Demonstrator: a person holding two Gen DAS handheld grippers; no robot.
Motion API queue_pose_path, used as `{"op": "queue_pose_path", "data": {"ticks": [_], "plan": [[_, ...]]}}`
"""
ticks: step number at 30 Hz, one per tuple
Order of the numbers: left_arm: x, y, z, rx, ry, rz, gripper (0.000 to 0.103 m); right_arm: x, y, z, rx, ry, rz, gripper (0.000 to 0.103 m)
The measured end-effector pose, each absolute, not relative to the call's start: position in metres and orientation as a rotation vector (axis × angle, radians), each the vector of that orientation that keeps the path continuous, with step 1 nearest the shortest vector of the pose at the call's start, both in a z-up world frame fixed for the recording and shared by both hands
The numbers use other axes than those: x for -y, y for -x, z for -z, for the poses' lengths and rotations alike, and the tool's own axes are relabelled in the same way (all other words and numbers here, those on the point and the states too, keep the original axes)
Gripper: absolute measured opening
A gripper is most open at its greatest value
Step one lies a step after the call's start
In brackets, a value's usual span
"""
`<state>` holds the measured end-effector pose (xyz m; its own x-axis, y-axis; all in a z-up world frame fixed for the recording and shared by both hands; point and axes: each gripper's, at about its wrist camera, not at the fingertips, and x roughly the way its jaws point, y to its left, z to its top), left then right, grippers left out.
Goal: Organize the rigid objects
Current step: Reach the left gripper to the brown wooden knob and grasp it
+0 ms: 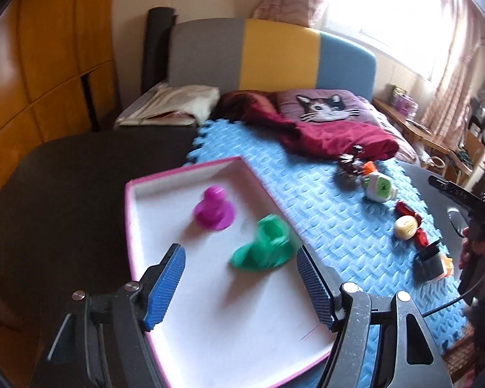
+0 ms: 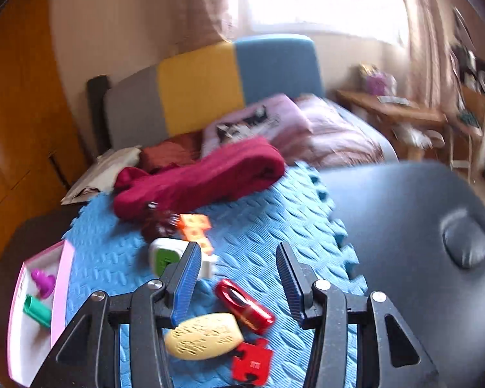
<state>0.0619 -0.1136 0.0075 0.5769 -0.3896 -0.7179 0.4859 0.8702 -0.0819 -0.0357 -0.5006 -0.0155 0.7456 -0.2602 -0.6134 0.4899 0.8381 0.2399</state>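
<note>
A white tray with a pink rim (image 1: pixel 184 169) holds a purple knob-shaped toy (image 1: pixel 214 208) and a green tube-shaped toy (image 1: pixel 263 247). My left gripper (image 1: pixel 240 251) hovers over the tray, open, with the blurred green toy just ahead of its blue pads and untouched. My right gripper (image 2: pixel 238 248) is open above the blue foam mat (image 2: pixel 258 220). Below it lie a red toy car (image 2: pixel 245 304), a yellow oval piece (image 2: pixel 203 336) and a red puzzle piece (image 2: pixel 250 362). Farther on are a white-and-green gadget (image 2: pixel 163 258), an orange block (image 2: pixel 195 226) and a dark figure (image 2: pixel 158 223).
A crimson blanket (image 2: pixel 197 174) and a cat pillow (image 1: pixel 326 106) lie at the mat's far end, before a grey, yellow and blue headboard (image 1: pixel 274 55). A dark padded surface (image 2: pixel 420 226) borders the mat on the right. A wooden desk (image 2: pixel 394 110) stands by the window.
</note>
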Motion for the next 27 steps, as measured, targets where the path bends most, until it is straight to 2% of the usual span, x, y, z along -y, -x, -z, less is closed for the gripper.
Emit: {"op": "queue_pose_path", "data": {"ticks": [4, 6, 11, 16, 23, 27], "plan": [[0.156, -0.077, -0.01, -0.83, -0.149, 0.58, 0.061, 0.513, 0.04, 0.018, -0.602, -0.475, 0.415, 0.049], [0.184, -0.083, -0.011, -0.823, -0.172, 0.612, 0.052, 0.517, 0.039, 0.021, -0.616, -0.512, 0.399, 0.049], [0.255, -0.102, -0.007, -0.825, -0.215, 0.681, 0.044, 0.517, 0.038, 0.025, -0.642, -0.535, 0.404, 0.049], [0.318, -0.127, 0.008, -0.864, -0.232, 0.701, 0.045, 0.522, 0.04, 0.028, -0.655, -0.574, 0.404, 0.049], [0.374, -0.156, 0.022, -0.888, -0.222, 0.724, 0.062, 0.528, 0.037, 0.032, -0.676, -0.632, 0.375, 0.049], [0.402, -0.171, 0.03, -0.874, -0.241, 0.721, 0.062, 0.525, 0.036, 0.032, -0.681, -0.632, 0.357, 0.049]]}}
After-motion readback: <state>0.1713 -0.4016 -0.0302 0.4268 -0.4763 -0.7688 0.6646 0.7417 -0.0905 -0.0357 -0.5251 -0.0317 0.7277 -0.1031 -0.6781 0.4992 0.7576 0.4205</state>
